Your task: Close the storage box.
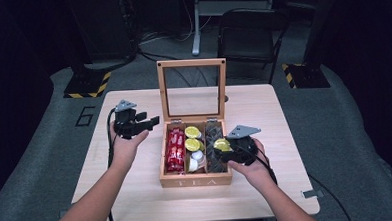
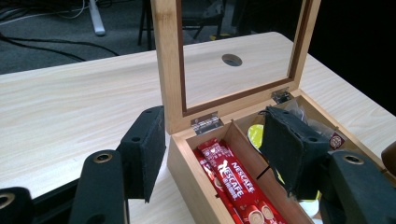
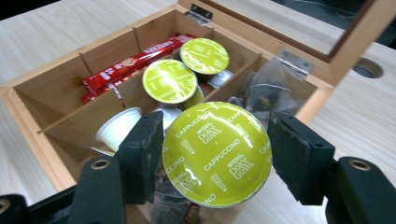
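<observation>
Cappuccino capsule (image 3: 217, 154) — item in hand. Yellow-green foil lid, "Cappuccino / Dolce Gusto" print, round, wide rim. Loc.: between the jaws of the right hand-held gripper (image 3: 216, 156), lid facing that gripper's camera, body pointing away from it; hangs above the near-right part of the tea box (image 1: 195, 180), over the compartment w/ dark wrapped sachets (image 3: 266, 93). In the high view the capsule (image 1: 221, 145) shows just left of the gripper body.

Grip: jaws part-way apart, clamped on the capsule's rim at opposite sides; the left pad meets the rim, the right pad is at its edge.

Handling (est.): light, thin plastic cup under foil; sidewall prob. dents under hard squeeze, foil punctures easily, glossy surface likely slippery. Best hold: across the rim/upper wall, where it's stiffest — as now. Avoid pressing on the foil face. Moderate force only.

Same type in box: two more green-lidded capsules (image 3: 170, 81) beyond the held one, middle compartment, plus white capsules (image 3: 116, 130) nearer the gripper's left jaw. Red Nescafé sticks (image 3: 126, 65) in the far compartment.

Left hand-held gripper (image 1: 143, 124): jaws apart, nothing between them; held off to the box's side above the table (image 1: 132, 193), by the raised glass lid (image 2: 233, 56).
</observation>
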Action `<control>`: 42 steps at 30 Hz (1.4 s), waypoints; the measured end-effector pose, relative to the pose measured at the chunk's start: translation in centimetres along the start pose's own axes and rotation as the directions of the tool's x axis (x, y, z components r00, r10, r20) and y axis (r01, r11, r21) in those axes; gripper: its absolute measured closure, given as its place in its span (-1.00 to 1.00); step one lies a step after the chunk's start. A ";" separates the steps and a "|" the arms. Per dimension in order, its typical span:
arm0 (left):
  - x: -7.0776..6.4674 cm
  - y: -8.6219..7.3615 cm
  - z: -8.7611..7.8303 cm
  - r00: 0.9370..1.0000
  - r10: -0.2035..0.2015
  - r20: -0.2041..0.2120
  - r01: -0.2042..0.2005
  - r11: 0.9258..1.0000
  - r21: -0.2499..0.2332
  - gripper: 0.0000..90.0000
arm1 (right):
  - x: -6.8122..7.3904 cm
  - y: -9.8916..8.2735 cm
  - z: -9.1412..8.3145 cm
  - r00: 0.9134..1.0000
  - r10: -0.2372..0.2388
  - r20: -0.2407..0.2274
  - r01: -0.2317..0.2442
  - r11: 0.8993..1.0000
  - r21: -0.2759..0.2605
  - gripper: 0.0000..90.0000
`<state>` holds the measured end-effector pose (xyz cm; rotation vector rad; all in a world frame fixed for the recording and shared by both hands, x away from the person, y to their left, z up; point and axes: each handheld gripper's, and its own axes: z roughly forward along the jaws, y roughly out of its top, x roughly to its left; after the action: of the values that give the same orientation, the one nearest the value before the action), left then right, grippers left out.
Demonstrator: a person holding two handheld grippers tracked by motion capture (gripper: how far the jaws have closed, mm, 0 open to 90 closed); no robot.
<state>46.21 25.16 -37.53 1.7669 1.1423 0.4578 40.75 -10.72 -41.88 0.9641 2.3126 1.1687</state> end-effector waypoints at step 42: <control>0.0 -0.1 0.0 1.000 0.000 -0.007 0.000 1.000 0.000 -0.11 | -5.8 -5.2 -3.7 0.974 0.136 0.180 -0.136 0.991 -0.015 -0.18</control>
<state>46.16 25.20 -37.62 1.7669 1.1474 0.4645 40.51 -19.09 -43.80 1.1924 2.1306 1.0863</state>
